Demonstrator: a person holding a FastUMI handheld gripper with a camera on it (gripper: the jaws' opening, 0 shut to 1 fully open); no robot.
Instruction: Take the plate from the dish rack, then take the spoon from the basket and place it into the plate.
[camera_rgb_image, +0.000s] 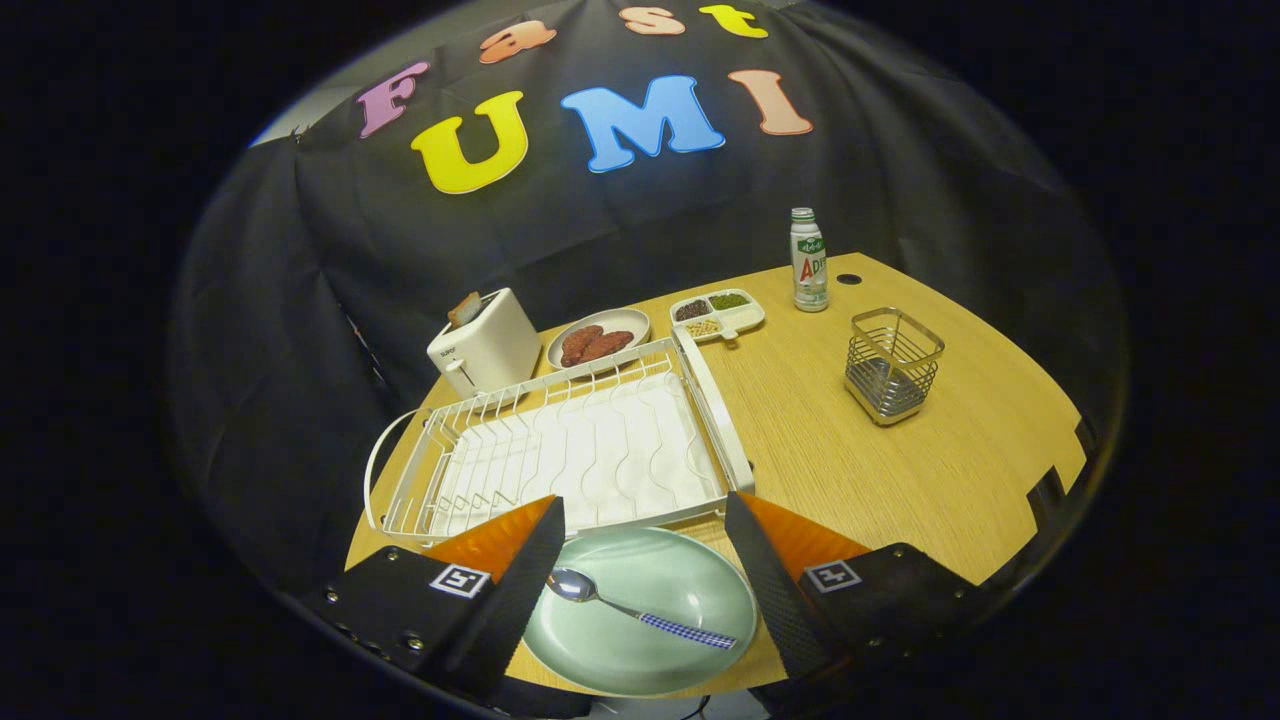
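A pale green plate (650, 640) lies on the wooden table (900, 470) at its near edge, below and between my fingers. A metal spoon (635, 607) with a blue checked handle rests in the plate, bowl toward the left finger. My gripper (645, 525) is open above the plate, with nothing between the fingers. The white wire dish rack (570, 445) stands just beyond the fingers and holds no dishes. The wire basket (892, 365) stands further off to the right, with nothing sticking out of it.
Behind the rack stand a white toaster (487, 345) with a slice of bread, a plate of sausages (598, 340) and a divided dish of beans (717, 315). A bottle (808, 262) stands at the table's far edge. Bare wood lies around the basket.
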